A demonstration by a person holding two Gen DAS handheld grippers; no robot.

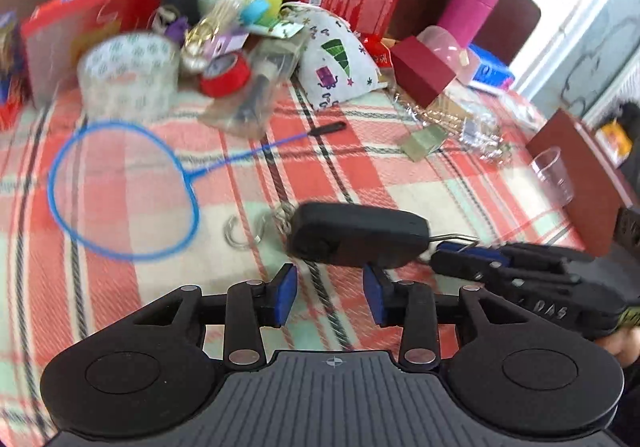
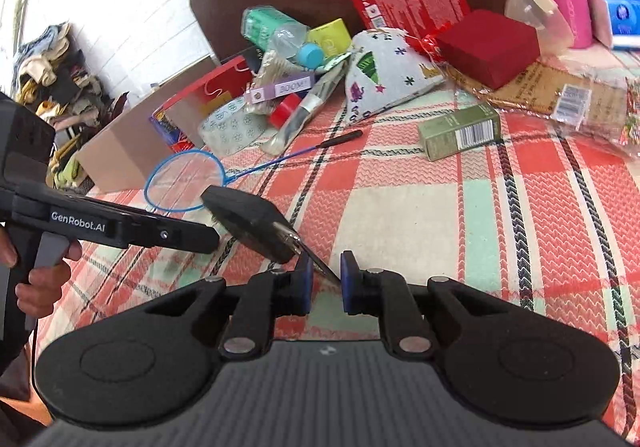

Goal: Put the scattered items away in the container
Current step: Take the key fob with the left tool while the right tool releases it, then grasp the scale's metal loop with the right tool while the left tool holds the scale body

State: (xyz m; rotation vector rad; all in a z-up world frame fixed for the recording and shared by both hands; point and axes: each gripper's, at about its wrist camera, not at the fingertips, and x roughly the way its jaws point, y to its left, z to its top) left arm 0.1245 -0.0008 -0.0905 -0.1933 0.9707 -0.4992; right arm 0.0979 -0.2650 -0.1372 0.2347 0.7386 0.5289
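A black car key fob (image 1: 356, 233) with a metal blade and key rings (image 1: 256, 229) is just ahead of my left gripper (image 1: 330, 297), which is open and empty. In the right wrist view the fob (image 2: 250, 223) has its metal blade (image 2: 320, 265) lying between the pads of my right gripper (image 2: 325, 281). The jaws stand slightly apart around the blade, and contact is unclear. The right gripper also shows in the left wrist view (image 1: 464, 253), at the fob's right end. A cardboard box (image 2: 120, 155) stands at the far left.
A blue mini racket (image 1: 120, 187) lies on the checked cloth (image 1: 400, 175). Behind it are a tape roll (image 1: 128, 75), red tape (image 1: 226, 73), a patterned pouch (image 1: 340, 63), a red box (image 1: 422, 71), a pink bottle (image 1: 468, 9), a green carton (image 2: 460, 131) and a clear cup (image 1: 554, 175).
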